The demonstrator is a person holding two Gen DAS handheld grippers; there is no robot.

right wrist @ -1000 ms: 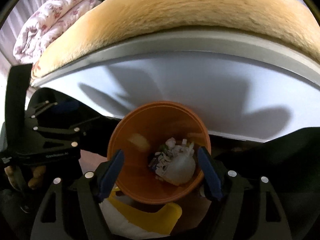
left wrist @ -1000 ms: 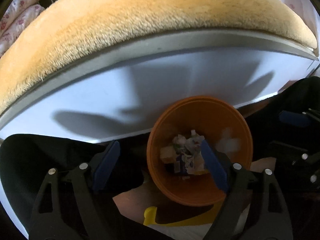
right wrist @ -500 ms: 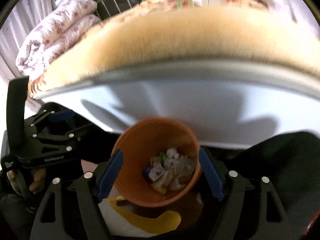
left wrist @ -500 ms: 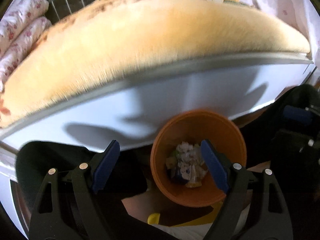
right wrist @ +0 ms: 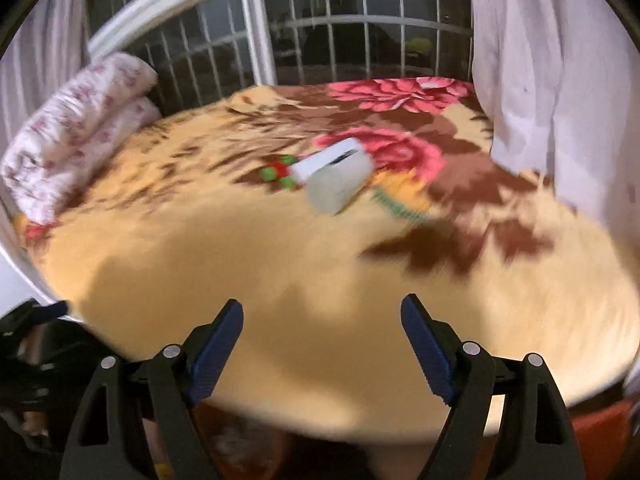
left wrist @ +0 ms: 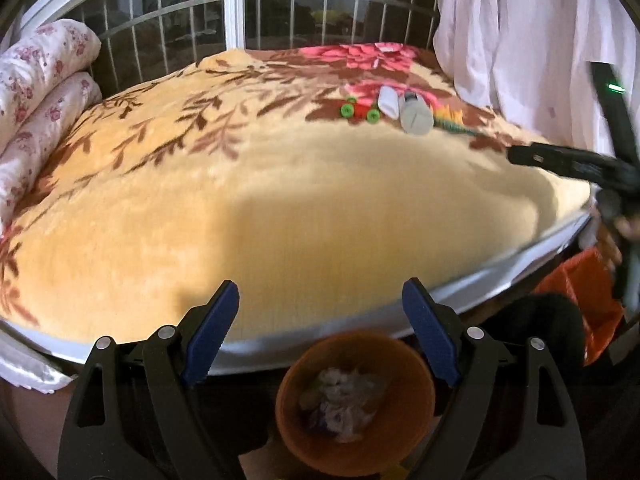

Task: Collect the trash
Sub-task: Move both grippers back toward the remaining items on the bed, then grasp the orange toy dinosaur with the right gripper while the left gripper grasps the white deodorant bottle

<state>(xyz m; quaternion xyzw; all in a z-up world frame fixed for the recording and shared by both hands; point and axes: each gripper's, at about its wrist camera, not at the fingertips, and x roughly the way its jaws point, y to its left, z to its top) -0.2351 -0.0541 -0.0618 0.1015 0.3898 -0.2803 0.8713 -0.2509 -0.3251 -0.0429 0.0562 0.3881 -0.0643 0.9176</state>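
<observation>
Our bin (left wrist: 356, 404) below the bed (left wrist: 280, 216) already holds scraps; a small heap of litter (left wrist: 400, 110) remains on the bed's far side. Both our left gripper (left wrist: 320, 332) and right gripper (right wrist: 322, 340) gape, empty.

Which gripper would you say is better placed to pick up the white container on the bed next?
Probably right: the right gripper is open and the white container lies nearly straight ahead; for the left gripper it sits off to the right.

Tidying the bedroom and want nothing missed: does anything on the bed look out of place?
Yes. A small cluster lies loose on the floral blanket toward the far side: a pale cylindrical container on its side, a white tube beside it, and a red item with green ends. Motion blur hides finer detail.
</observation>
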